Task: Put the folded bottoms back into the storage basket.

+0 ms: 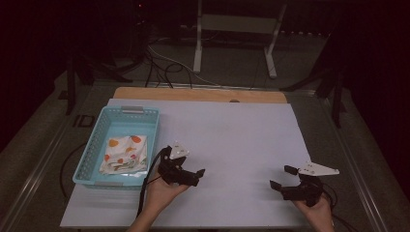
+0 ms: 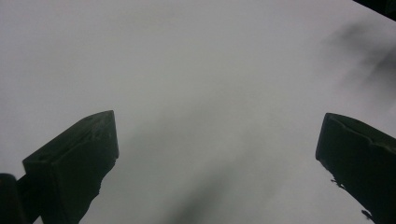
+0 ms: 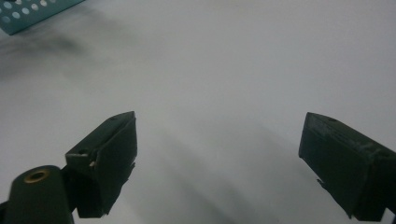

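A light blue basket [image 1: 149,140] stands at the left of the white table sheet [image 1: 232,140]. Inside it lies a folded white cloth [image 1: 124,153] with orange and green spots. My left gripper [image 1: 196,176] hovers just right of the basket's near corner, pointing right, jaws wide apart with nothing between them. My right gripper [image 1: 283,177] is near the front right of the sheet, pointing left, also open and empty. In the left gripper view the left gripper [image 2: 217,140] looks over bare white sheet. In the right gripper view the right gripper [image 3: 219,140] faces the sheet, with the basket's corner [image 3: 32,11] at top left.
A wooden table edge [image 1: 198,94] shows beyond the sheet. Behind it the floor holds cables [image 1: 164,65] and a white metal stand [image 1: 232,38]. Metal rails run along both sides of the table. A black cable [image 1: 145,188] trails from the left gripper.
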`<action>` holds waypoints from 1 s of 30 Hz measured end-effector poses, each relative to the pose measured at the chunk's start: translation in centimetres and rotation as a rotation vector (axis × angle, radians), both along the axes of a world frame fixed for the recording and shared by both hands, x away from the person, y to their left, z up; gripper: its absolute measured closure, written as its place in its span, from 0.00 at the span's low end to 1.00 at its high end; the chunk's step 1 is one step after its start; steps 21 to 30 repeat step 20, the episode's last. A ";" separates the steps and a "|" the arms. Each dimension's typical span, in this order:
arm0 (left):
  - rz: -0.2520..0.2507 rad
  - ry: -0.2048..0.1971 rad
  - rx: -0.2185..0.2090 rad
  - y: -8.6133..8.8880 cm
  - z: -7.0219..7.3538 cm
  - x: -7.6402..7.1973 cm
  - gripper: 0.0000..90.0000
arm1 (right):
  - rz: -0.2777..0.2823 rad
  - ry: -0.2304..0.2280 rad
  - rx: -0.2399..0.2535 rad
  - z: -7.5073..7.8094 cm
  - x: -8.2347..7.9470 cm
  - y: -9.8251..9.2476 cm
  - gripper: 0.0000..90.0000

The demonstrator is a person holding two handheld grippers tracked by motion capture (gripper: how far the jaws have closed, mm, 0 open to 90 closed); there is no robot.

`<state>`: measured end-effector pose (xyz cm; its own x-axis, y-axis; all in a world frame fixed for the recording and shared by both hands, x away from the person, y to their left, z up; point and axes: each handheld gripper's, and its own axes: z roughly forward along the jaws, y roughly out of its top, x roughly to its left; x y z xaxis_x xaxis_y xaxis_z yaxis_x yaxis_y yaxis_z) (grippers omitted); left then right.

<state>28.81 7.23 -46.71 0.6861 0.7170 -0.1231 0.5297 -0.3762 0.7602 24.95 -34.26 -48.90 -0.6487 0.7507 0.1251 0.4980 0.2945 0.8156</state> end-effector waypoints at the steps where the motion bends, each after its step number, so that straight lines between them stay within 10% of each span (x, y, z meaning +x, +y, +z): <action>1: 0.000 0.004 -0.004 -0.1 -0.1 0.0 0.01 | 0.000 0.001 0.000 0.0 0.0 0.0 0.13; 30: -0.023 0.009 -0.004 -1.5 -1.6 -0.5 0.01 | 0.016 0.015 -0.008 -0.5 -0.1 0.2 0.13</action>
